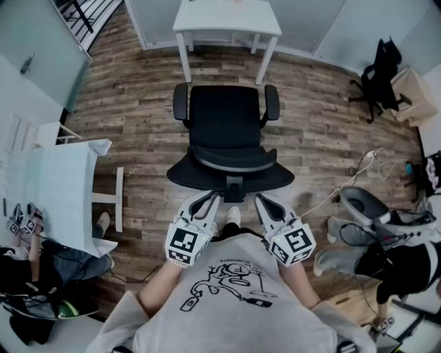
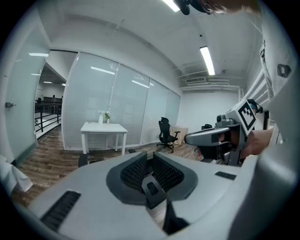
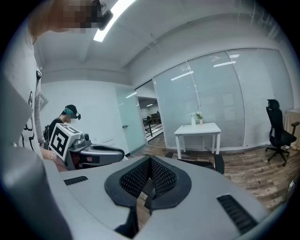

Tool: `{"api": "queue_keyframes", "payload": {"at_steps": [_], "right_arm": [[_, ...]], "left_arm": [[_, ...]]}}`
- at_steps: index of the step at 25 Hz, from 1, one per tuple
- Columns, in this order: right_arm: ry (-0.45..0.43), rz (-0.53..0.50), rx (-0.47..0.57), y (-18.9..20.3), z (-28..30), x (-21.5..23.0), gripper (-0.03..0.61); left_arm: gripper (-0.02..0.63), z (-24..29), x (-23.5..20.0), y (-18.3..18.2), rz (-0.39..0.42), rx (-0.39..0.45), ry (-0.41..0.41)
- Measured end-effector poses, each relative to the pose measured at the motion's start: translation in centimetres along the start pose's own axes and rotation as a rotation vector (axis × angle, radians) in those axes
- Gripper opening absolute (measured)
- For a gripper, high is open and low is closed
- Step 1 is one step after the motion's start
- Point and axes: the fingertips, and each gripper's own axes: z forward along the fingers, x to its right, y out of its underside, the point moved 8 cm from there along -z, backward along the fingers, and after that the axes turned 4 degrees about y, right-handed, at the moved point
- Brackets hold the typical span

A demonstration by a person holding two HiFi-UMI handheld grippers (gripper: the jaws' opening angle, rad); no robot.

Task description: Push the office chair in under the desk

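Note:
The black office chair [image 1: 224, 127] stands on the wood floor, its seat toward the white desk [image 1: 227, 17] and its curved backrest [image 1: 231, 169] toward me. A strip of floor lies between chair and desk. My left gripper [image 1: 205, 200] and right gripper [image 1: 265, 201] sit side by side just behind the backrest's top edge, either side of its centre bracket; I cannot tell if they touch it. In the left gripper view the left gripper [image 2: 149, 159] has its pads closed to a thin slit, a dark chair part showing below. The right gripper [image 3: 150, 164] is shut and empty. The desk [image 3: 197, 127] lies straight ahead.
A second black chair [image 1: 379, 72] and a cardboard box [image 1: 413, 93] stand at the far right. A white table [image 1: 52, 186] with papers is on the left. A person [image 1: 386, 234] and cables [image 1: 358, 169] are on the right. Glass walls stand behind the desk.

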Motion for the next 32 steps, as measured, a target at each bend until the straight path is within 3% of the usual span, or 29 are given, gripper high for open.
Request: {"api": "queue_keyframes", "payload": {"at_steps": [8, 14, 17, 20, 25, 28, 32], "right_arm": [[0.008, -0.022, -0.009, -0.1, 0.4, 0.1, 0.035], [-0.004, -0.213, -0.095, 1.9, 1.2, 0.7, 0.04], [-0.015, -0.302, -0.153, 2.8, 1.8, 1.0, 0.052], [-0.021, -0.42, -0.234, 4.1, 2.5, 1.6, 0.104], [-0.032, -0.682, -0.384, 7.3, 4.3, 2.8, 0.136], [-0.041, -0.787, -0.466, 9.6, 5.4, 3.9, 0.153], [-0.047, -0.891, -0.547, 12.3, 7.0, 5.7, 0.179]], "left_arm": [[0.041, 0.2, -0.3, -0.1, 0.003, -0.014, 0.006], [0.045, 1.1, -1.6, 2.7, 0.145, -0.129, -0.017], [0.084, 1.9, -2.3, 4.3, 0.245, -0.207, -0.015], [0.104, 2.8, -3.0, 6.1, 0.361, -0.273, 0.0], [0.145, 4.6, -3.9, 9.8, 0.661, -0.479, 0.046], [0.155, 5.8, -4.1, 12.2, 0.83, -0.587, 0.059], [0.17, 7.3, -4.8, 13.8, 0.945, -0.656, 0.077]]}}
